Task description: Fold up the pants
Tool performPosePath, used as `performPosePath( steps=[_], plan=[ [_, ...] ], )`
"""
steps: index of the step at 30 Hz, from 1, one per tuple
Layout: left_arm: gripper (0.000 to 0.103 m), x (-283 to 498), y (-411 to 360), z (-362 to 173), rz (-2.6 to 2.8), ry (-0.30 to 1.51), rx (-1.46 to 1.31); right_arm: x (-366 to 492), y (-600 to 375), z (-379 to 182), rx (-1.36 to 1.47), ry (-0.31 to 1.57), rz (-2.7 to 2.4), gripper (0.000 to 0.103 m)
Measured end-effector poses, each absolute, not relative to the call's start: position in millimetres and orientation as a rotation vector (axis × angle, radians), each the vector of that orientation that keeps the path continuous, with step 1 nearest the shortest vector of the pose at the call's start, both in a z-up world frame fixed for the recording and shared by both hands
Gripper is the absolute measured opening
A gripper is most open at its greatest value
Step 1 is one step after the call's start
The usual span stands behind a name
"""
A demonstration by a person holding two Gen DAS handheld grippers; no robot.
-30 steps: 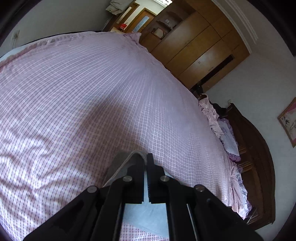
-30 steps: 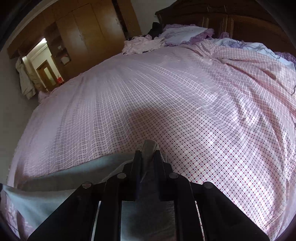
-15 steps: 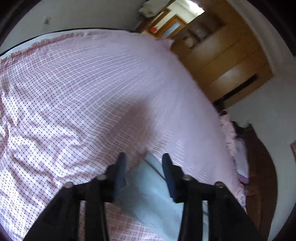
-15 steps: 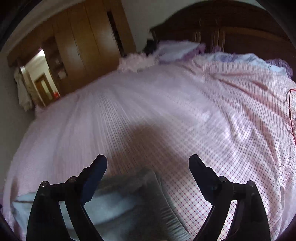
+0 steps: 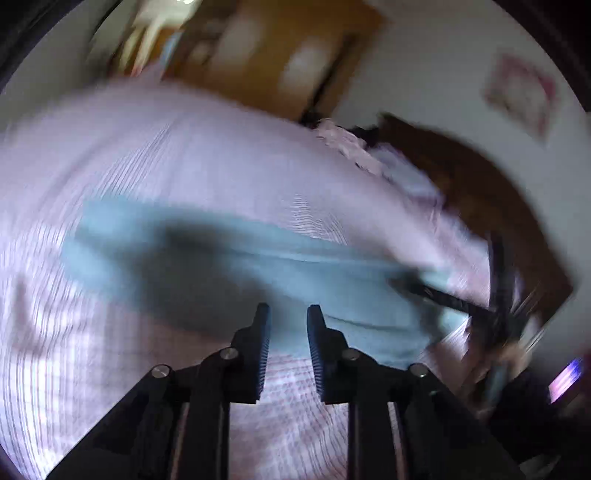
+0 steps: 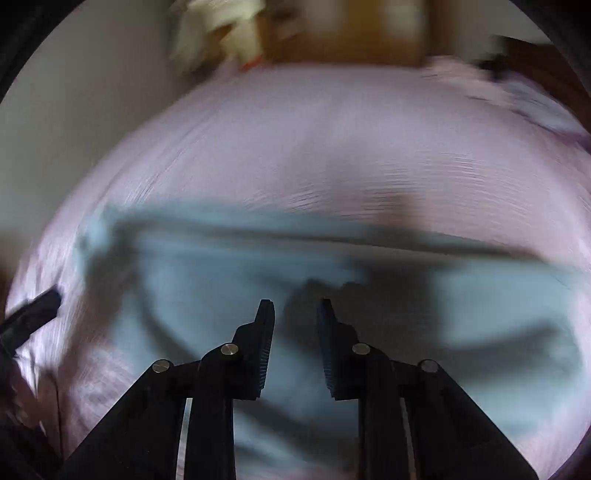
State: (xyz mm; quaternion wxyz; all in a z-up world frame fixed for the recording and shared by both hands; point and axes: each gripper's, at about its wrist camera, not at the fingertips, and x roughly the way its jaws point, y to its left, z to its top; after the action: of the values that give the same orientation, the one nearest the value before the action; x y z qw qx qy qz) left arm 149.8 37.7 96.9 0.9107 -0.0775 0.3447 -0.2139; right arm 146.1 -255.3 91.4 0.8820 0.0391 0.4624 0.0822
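Note:
The light grey-blue pants lie flat across the pink checked bedspread, seen blurred in both views. My left gripper is open and empty, raised above the near edge of the pants. My right gripper is open and empty, raised above the pants. The right gripper's dark fingers show at the right of the left wrist view. The left gripper's tip shows at the left edge of the right wrist view.
A wooden wardrobe stands beyond the bed. A dark wooden headboard with pillows is at the right. A framed picture hangs on the wall. Pale clothes hang near the door.
Both grippers opened and let go of the pants, then pulled back and up. The pants now lie spread on the bed. Both views swing fast and are blurred.

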Motion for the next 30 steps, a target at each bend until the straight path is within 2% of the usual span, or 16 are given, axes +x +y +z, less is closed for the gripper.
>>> performPosePath(
  steps=[2, 4, 7, 11, 12, 13, 14, 15, 16, 20, 22, 23, 26, 28, 30],
  plan=[
    [0.017, 150.4, 11.1, 86.0, -0.41, 0.719, -0.078, 184.9, -227.7, 80.5, 0.056, 1.031, 0.18, 0.017],
    [0.012, 154.7, 0.2, 61.5, -0.434, 0.835, -0.095, 218.6, -224.3, 75.2, 0.037, 1.043, 0.121, 0.017],
    [0.01, 156.1, 3.9, 34.1, -0.425, 0.953, -0.113, 255.8, -233.9, 75.0, 0.013, 1.011, 0.023, 0.017],
    [0.01, 144.5, 19.2, 28.6, -0.425, 0.957, -0.186, 264.0, -244.0, 89.8, -0.041, 0.966, -0.031, 0.017],
    [0.01, 141.4, 23.2, 30.1, -0.423, 0.949, -0.197, 257.8, -236.6, 97.0, -0.043, 0.94, 0.01, 0.021],
    [0.01, 136.9, 31.7, 33.2, -0.417, 0.93, -0.212, 251.1, -228.1, 104.9, -0.064, 0.905, 0.066, 0.032],
    [0.011, 131.8, 41.3, 35.4, -0.406, 0.904, -0.231, 242.3, -209.9, 114.2, -0.139, 0.87, 0.136, 0.039],
    [0.015, 125.8, 50.4, 35.5, -0.394, 0.884, -0.25, 235.7, -194.9, 118.8, -0.198, 0.858, 0.179, 0.054],
    [0.018, 125.3, 66.8, 36.3, -0.376, 0.869, -0.29, 230.4, -186.6, 121.5, -0.222, 0.853, 0.208, 0.062],
    [0.03, 128.1, 106.3, 35.7, -0.309, 0.865, -0.435, 175.0, -170.3, 126.3, -0.191, 0.834, 0.326, 0.065],
    [0.032, 134.5, 141.5, 38.7, -0.286, 0.833, -0.553, 141.4, -183.5, 121.5, -0.128, 0.819, 0.299, 0.076],
    [0.034, 136.2, 162.4, 38.0, -0.267, 0.806, -0.644, 124.5, -195.6, 117.4, -0.077, 0.825, 0.241, 0.078],
    [0.057, 147.7, 223.7, 23.9, -0.166, 0.744, -0.943, 85.1, -257.1, 99.7, 0.139, 0.871, 0.078, 0.08],
    [0.057, 153.9, 258.1, 0.6, -0.178, 0.706, -1.214, 68.0, -297.7, 92.7, 0.263, 0.888, -0.003, 0.08],
    [0.057, 167.1, 274.9, -13.7, -0.206, 0.731, -1.35, 43.6, -334.1, 87.5, 0.362, 0.886, -0.066, 0.08]
  ],
)
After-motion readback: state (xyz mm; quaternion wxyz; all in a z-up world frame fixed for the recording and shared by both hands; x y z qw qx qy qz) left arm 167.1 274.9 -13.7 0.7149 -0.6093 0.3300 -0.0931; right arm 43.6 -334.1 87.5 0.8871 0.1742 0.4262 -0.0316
